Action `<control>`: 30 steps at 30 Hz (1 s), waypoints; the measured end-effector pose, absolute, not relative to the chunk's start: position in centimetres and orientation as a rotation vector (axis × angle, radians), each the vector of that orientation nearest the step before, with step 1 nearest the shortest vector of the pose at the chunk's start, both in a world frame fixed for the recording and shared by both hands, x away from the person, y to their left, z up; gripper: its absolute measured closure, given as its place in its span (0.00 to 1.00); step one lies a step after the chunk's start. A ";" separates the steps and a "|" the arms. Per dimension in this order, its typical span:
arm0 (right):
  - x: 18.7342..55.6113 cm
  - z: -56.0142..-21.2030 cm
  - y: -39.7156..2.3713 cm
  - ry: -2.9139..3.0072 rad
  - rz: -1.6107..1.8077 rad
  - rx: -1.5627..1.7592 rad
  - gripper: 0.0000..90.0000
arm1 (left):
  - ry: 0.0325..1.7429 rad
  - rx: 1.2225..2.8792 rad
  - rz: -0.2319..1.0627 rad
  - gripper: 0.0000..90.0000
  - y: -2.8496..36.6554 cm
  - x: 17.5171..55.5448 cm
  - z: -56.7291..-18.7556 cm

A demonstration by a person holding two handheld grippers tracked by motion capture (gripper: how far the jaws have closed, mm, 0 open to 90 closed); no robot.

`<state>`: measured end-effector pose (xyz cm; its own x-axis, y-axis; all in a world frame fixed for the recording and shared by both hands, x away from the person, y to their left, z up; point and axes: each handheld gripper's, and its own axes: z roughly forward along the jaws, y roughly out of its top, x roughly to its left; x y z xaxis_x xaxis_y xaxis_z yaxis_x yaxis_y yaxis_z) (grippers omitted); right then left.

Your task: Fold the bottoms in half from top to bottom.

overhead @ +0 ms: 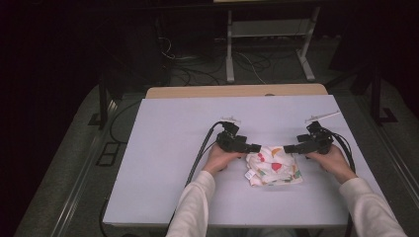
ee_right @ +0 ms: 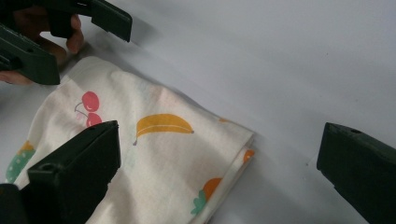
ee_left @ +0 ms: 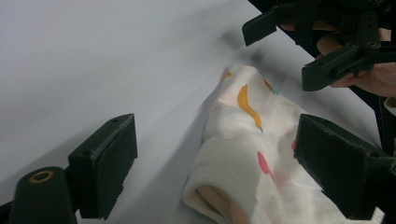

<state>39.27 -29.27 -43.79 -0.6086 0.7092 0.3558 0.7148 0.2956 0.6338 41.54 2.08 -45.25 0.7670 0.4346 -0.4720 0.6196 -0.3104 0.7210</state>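
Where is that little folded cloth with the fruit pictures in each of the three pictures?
High view: the folded fruit-print cloth lies near the table's front edge, between the two grippers.
Left gripper view: right of centre, running to the bottom edge.
Right gripper view: left and lower centre.
Shared landmark: the yellow banana print, also faintly visible from above.

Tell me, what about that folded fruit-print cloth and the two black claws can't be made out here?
- Folded cloth: its inner layers are hidden by its own top layer; in the left gripper view its near end is cut off by the bottom edge.
- Small white tag: too small to read in the high view.
- Left gripper and right gripper: whether the tips touch the cloth is too small to tell.
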 end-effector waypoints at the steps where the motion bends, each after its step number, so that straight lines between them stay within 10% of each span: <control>1: 39.3 -43.9 -29.3 -2.518 -1.241 -1.389 0.00 | 0.798 1.955 -0.233 0.15 2.1 41.5 -45.3; 20: 39.5 -44.8 -29.7 -2.509 -1.214 -1.396 0.22 | 0.763 1.977 -0.322 0.33 1.8 41.5 -45.9; 30: 39.6 -45.1 -29.6 -2.531 -1.222 -1.427 0.52 | 0.785 1.998 -0.320 0.57 1.8 41.6 -46.2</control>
<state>39.63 -29.55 -45.11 -0.5899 0.7312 0.3426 0.7230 0.2893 0.6273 41.57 1.77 -46.16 0.7612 0.3995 -0.5109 0.6427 -0.3592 0.6767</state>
